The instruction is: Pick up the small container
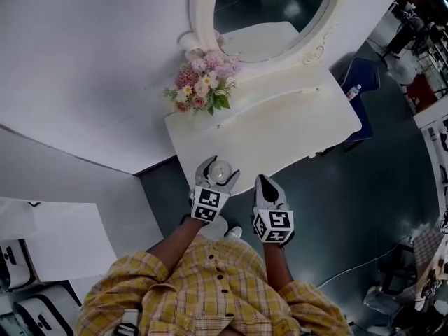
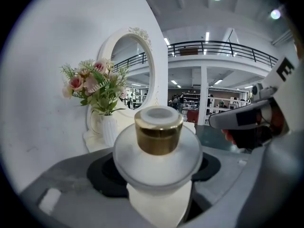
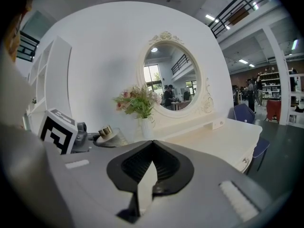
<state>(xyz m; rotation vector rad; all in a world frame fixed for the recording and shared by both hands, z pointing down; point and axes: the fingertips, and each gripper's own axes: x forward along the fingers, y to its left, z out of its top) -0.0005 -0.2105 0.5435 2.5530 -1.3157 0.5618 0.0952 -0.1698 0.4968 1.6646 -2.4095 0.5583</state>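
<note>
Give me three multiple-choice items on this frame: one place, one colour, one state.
1. Where do the flowers stand?
A on the floor
B on the table beside the mirror
C on a chair

2. What colour is the cap of the container?
A gold
B red
C black

3. How is the left gripper?
A open and empty
B lying on the table
C shut on the container

Key: 1 B, the vase sits on the tabletop by the mirror frame. 2 A, the cap shines gold. 3 C, the container sits clamped between the jaws.
</note>
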